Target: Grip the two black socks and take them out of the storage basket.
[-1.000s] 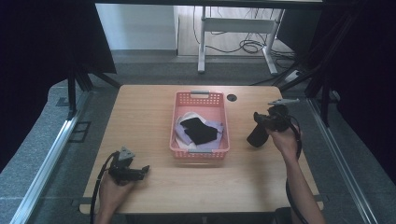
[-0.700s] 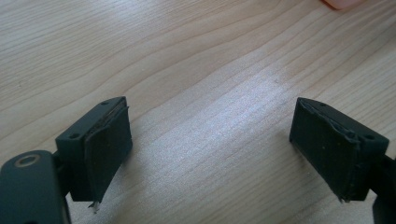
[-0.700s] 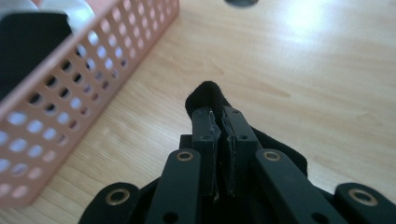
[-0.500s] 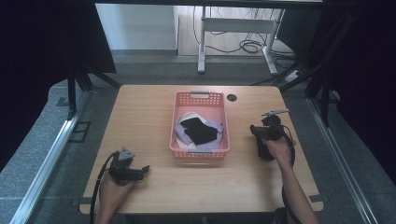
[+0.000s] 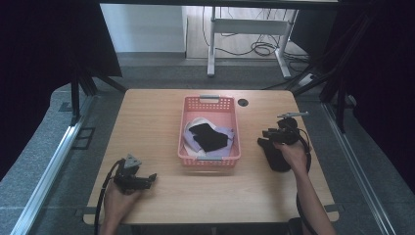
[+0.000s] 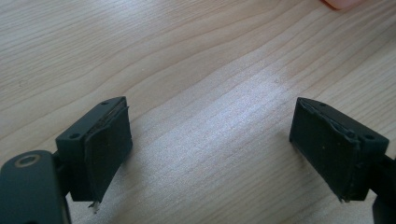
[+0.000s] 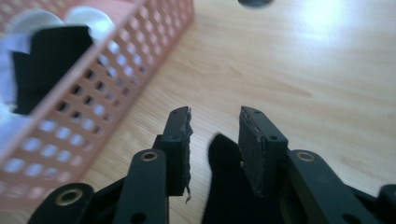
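Black cloth (image 7: 229, 186) was just being released between the parting jaws of the right tool (image 7: 215, 126); soft, light, limp, best pinched at an edge.

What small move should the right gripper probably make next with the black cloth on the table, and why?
Probably lift the right gripper up and away. Its jaws have just been opening, and the black cloth lies on the table right of the pink basket, its tip between the parted pads, so it looks released.
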A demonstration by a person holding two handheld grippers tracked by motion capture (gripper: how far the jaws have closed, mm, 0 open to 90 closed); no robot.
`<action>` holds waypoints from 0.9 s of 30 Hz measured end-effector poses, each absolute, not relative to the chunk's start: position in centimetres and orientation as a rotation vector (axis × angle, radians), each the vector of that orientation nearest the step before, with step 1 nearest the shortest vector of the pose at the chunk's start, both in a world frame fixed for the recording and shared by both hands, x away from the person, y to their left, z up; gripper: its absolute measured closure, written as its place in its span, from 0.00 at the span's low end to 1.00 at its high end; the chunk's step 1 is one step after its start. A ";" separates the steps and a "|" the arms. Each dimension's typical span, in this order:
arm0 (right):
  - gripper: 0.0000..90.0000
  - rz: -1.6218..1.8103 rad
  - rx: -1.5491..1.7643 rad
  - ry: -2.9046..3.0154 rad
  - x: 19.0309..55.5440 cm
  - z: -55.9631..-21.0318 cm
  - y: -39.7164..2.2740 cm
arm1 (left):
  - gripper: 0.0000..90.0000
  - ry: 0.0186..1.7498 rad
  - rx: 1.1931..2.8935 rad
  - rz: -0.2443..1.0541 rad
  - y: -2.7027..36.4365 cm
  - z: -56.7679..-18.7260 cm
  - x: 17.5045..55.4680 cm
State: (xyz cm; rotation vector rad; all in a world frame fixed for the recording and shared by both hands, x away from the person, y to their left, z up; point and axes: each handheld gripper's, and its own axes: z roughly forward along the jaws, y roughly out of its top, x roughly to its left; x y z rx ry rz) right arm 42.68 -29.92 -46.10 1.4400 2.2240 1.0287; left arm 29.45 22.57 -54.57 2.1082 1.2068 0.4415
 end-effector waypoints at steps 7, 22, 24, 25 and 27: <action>0.65 1.095 1.356 2.242 42.6 -43.7 -28.0 | 0.14 1.207 2.109 0.441 22.6 -54.6 29.4; 0.63 1.199 1.237 2.347 44.0 -42.5 -21.7 | 0.14 1.206 2.110 0.441 22.6 -54.6 29.5; 0.63 1.201 1.224 2.358 44.1 -42.5 -20.9 | 0.14 1.206 2.110 0.442 22.6 -54.6 29.5; 0.63 1.201 1.214 2.366 44.2 -42.5 -20.6 | 0.14 1.205 2.111 0.442 22.6 -54.6 29.5; 0.62 1.203 1.210 2.372 44.2 -42.6 -20.2 | 0.14 1.204 2.111 0.443 22.6 -54.6 29.5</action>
